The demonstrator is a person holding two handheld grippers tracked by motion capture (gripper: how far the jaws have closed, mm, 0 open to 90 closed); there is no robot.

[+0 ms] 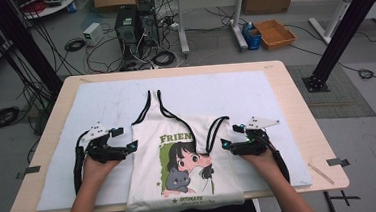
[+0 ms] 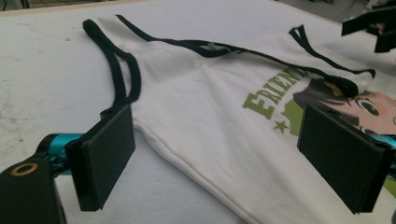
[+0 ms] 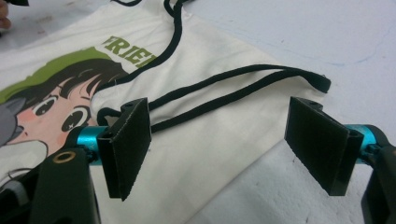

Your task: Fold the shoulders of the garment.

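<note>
White cotton, trimmed in black, is what both claws are working: a printed tank top (image 1: pixel 180 161) lies flat on the pale mat (image 1: pixel 54 160), hem toward the person, one shoulder already folded in over the cartoon print. The right gripper (image 1: pixel 229 145) sits at the garment's right edge with its jaws spread wide and nothing pinched; in the right gripper view the folded flap and its looped black strap (image 3: pixel 243 86) lie just ahead of and between the pads, untouched. That reads as a release, the flap set down so it stays put. The left gripper (image 1: pixel 129 147) hovers at the opposite edge, jaws equally wide and empty; in the left gripper view the side seam runs between its pads, with the left strap (image 2: pixel 116 60) just beyond the near pad. It looks placed to take that edge and fold it inward to match. The mat under the shirt gives a plain surface so the cloth slides little.
</note>
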